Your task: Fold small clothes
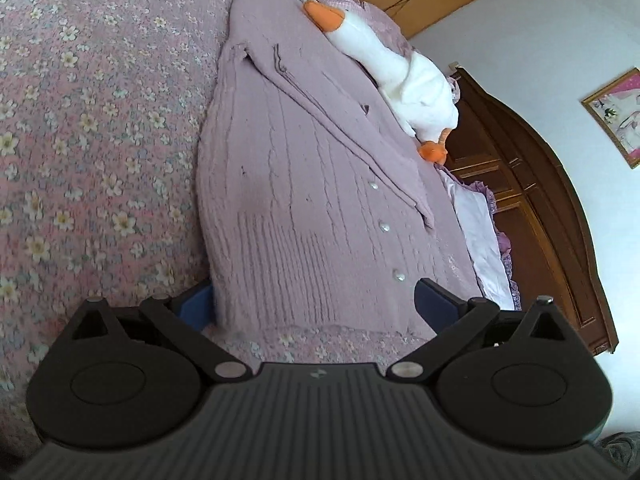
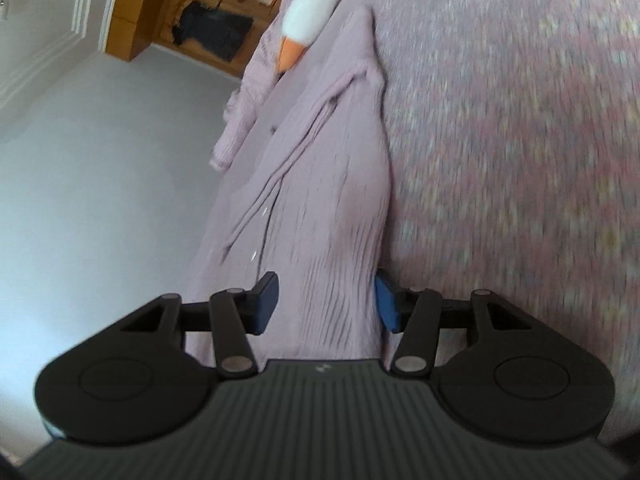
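Observation:
A lilac knitted cardigan (image 1: 304, 184) with pearl buttons lies lengthwise on the floral bedspread (image 1: 88, 128), one sleeve laid across its front. My left gripper (image 1: 316, 302) is open wide at the ribbed hem; its left blue pad (image 1: 196, 304) is partly hidden behind the cloth's edge, while the right pad (image 1: 436, 300) sits above the hem. In the blurred right wrist view the cardigan (image 2: 320, 184) runs away from me. My right gripper (image 2: 326, 302) is open and straddles the hem, with a pad (image 2: 266, 300) on each side of the cloth.
A white plush goose (image 1: 400, 76) with an orange beak lies along the cardigan's far side. A dark wooden headboard (image 1: 532, 184) and a lilac pillow (image 1: 480, 232) are at the right. A wooden wardrobe (image 2: 188, 12) stands beyond the bed edge.

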Action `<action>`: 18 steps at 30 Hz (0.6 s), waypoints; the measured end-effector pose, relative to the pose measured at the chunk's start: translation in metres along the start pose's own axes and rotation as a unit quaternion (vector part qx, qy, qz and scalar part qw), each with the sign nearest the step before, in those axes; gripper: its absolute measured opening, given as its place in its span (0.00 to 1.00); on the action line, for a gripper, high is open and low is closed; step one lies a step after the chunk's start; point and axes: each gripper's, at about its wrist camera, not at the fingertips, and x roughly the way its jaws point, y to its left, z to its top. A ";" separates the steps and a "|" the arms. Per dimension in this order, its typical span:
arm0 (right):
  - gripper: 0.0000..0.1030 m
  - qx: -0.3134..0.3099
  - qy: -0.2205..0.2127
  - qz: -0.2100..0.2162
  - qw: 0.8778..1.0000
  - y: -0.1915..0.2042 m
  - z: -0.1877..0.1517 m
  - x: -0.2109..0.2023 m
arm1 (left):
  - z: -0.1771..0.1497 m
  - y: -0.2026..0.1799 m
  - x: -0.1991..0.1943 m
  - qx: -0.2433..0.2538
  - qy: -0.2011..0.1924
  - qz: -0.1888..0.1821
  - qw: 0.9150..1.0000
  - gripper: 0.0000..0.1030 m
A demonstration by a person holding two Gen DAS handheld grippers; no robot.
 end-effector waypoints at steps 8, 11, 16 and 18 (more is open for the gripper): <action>0.52 -0.002 -0.008 0.001 1.000 0.004 0.001 0.010 | 0.014 -0.003 0.019 0.008 -0.031 0.005 0.999 0.99; 0.51 -0.002 -0.007 0.007 1.000 0.005 0.008 0.019 | 0.015 -0.004 0.022 0.010 -0.038 0.007 0.999 0.98; 0.51 0.003 0.002 0.012 1.000 0.008 0.004 0.021 | 0.002 0.000 0.005 0.002 -0.034 0.004 0.999 0.96; 0.51 0.001 0.005 0.017 1.000 0.008 0.000 0.019 | -0.002 0.002 0.000 0.000 -0.036 0.006 0.999 0.95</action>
